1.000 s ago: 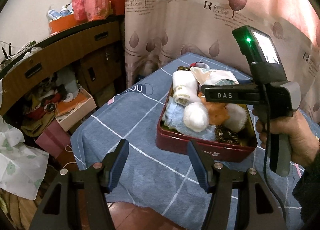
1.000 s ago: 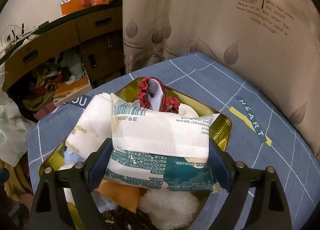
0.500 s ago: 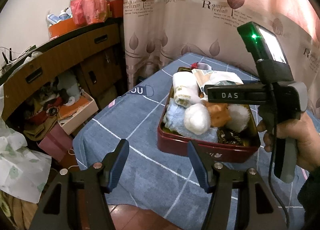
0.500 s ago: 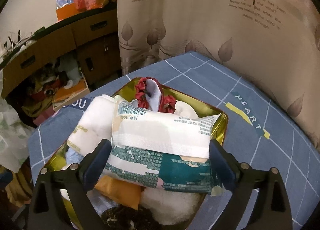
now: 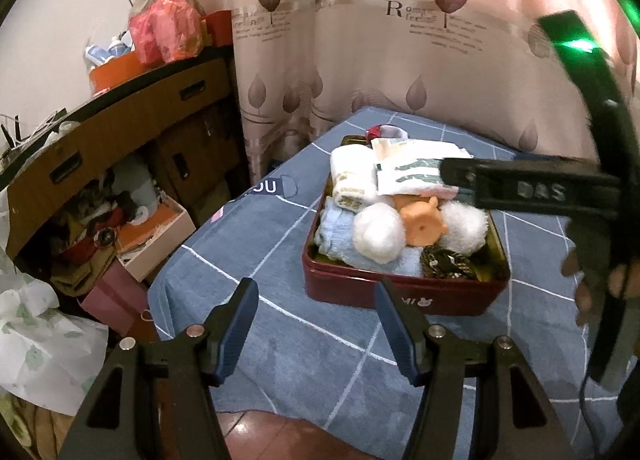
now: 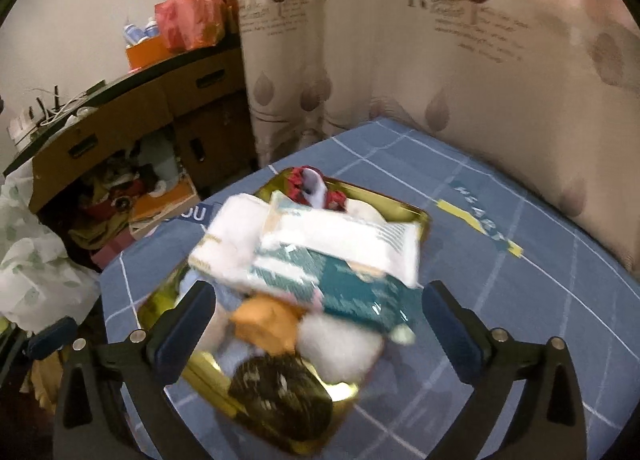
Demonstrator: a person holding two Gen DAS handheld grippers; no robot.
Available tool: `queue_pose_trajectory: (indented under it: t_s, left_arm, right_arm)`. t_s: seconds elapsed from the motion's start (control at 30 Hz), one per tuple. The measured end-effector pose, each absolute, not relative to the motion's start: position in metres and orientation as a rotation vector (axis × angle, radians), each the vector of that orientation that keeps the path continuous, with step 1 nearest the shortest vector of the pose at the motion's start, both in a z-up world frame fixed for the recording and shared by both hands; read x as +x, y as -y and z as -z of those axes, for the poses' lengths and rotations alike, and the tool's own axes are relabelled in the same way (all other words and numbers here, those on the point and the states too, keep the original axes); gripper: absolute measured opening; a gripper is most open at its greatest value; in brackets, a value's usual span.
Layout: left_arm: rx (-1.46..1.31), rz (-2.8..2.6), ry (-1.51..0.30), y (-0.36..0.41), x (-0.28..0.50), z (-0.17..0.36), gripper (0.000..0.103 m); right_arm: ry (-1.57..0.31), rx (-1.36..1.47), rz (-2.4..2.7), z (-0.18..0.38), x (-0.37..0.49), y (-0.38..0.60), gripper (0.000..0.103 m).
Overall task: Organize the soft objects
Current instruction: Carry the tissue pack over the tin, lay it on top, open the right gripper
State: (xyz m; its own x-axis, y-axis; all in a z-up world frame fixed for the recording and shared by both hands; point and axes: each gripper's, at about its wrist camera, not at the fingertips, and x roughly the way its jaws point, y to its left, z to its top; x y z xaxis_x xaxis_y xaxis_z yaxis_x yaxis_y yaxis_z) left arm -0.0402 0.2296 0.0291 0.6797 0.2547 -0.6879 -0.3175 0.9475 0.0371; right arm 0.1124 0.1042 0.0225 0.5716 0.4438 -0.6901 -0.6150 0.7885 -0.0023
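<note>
A dark red tin point(image 5: 400, 294) with a gold inside point(image 6: 416, 215) stands on the blue cloth. It holds a rolled white towel point(image 5: 352, 175), a white and teal tissue pack point(image 6: 340, 256), an orange toy point(image 5: 420, 219), two white fluffy balls point(image 5: 378, 234), a light blue cloth point(image 5: 340, 238), a dark patterned item point(image 6: 280, 392) and a red scrunchie point(image 6: 306, 183). My left gripper point(image 5: 316, 324) is open and empty in front of the tin. My right gripper point(image 6: 316, 324) is open and empty, drawn back above the tin's near end; the tissue pack lies on the pile.
The blue checked cloth point(image 5: 256, 248) covers the table, whose left edge drops to the floor. A wooden cabinet point(image 5: 120, 131) with clutter and boxes stands at the left. A leaf-print curtain point(image 5: 400, 39) hangs close behind. A white plastic bag point(image 5: 36, 344) lies low left.
My right gripper has opened, let go of the tissue pack and pulled back and up from the tin. The pack now rests on the pile. My left gripper has stayed open.
</note>
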Motion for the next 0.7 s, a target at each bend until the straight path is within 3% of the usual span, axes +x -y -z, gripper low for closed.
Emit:
queue_pose_trajectory:
  t_s: [0.7]
  left_arm:
    - [-0.028,-0.295,-0.749,-0.204,-0.045,-0.032,0.062]
  right_arm:
    - [-0.655,-0.165,-0.455,-0.019,0.001,-0.034,0.103]
